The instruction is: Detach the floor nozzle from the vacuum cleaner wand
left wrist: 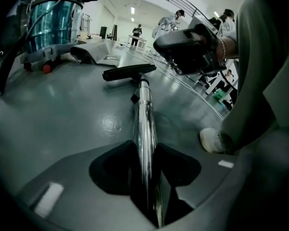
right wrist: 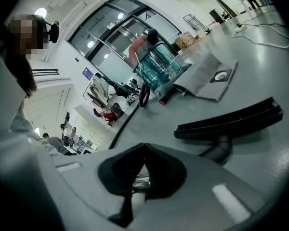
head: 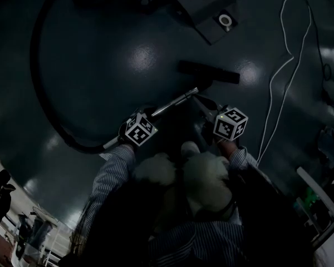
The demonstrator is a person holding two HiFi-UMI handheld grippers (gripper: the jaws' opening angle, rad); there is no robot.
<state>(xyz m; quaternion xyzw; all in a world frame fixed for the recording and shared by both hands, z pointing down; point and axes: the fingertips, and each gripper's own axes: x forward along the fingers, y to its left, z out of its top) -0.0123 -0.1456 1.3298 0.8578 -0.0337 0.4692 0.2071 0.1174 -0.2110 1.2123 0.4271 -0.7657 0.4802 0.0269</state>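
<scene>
Floor nozzle (left wrist: 129,71), black, flat, on chrome wand (left wrist: 144,124); left tongs (left wrist: 145,162) grip wand, right tongs (right wrist: 142,165) closed.

Left gripper (left wrist: 144,152) clamped, right gripper (right wrist: 143,149) jaws together

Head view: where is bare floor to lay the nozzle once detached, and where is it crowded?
Bare floor lies between the curved hose and the floor nozzle. A narrower strip runs between nozzle and white cable. Crowded: around the wand by the person's shoe.
</scene>
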